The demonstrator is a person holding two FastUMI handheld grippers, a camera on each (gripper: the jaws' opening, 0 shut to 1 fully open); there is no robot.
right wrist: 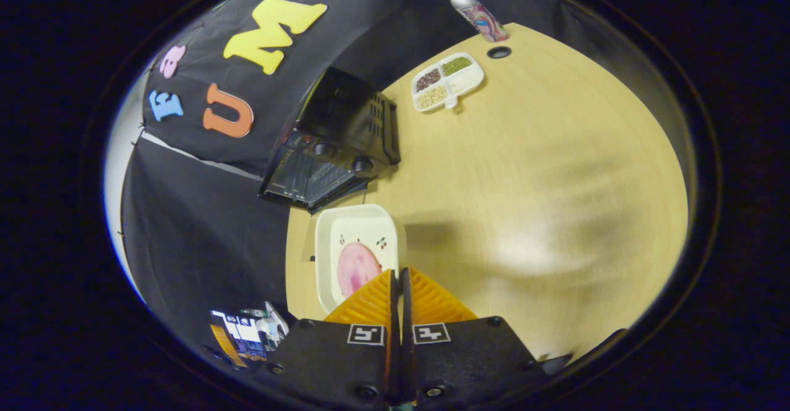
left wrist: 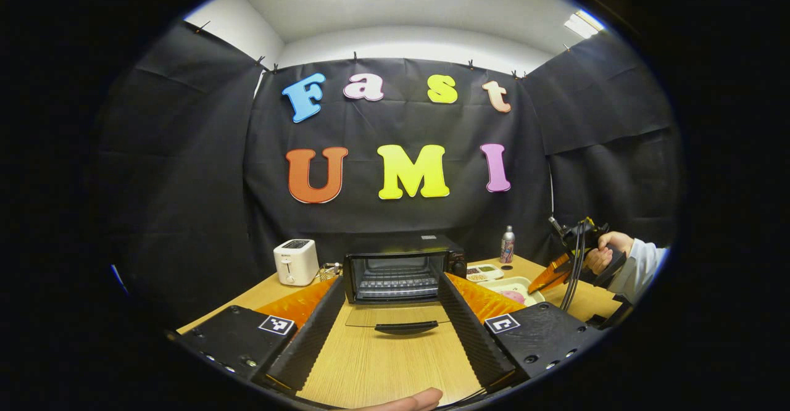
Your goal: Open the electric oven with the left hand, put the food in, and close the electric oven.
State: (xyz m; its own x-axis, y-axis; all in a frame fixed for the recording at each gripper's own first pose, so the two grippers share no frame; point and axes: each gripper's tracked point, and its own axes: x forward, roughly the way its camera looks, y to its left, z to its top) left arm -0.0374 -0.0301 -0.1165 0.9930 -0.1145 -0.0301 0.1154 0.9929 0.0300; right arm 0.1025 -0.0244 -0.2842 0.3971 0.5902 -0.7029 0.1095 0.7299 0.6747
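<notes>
Black electric oven (left wrist: 401, 269) door down on wooden table (left wrist: 382, 361), left gripper (left wrist: 389, 284) jaws wide, empty, right gripper (right wrist: 398, 275) jaws closed, empty, over white plate with pink food (right wrist: 355, 257).

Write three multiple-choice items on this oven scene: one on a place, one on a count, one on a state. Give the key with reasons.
1. Where does the white toaster stand in the left gripper view?
A. left of the oven
B. on top of the oven
C. right of the bottle

2. How many sections of the divided tray hold food?
A. one
B. three
C. six

3. How is the oven door?
A. shut
B. folded down open
C. removed and lying on the toaster

Key: 1 A, the toaster sits on the table beside the oven's left side. 2 B, the right gripper view shows dark, green and pale fillings. 3 B, the glass door lies flat in front of the oven, rack visible inside.
</notes>
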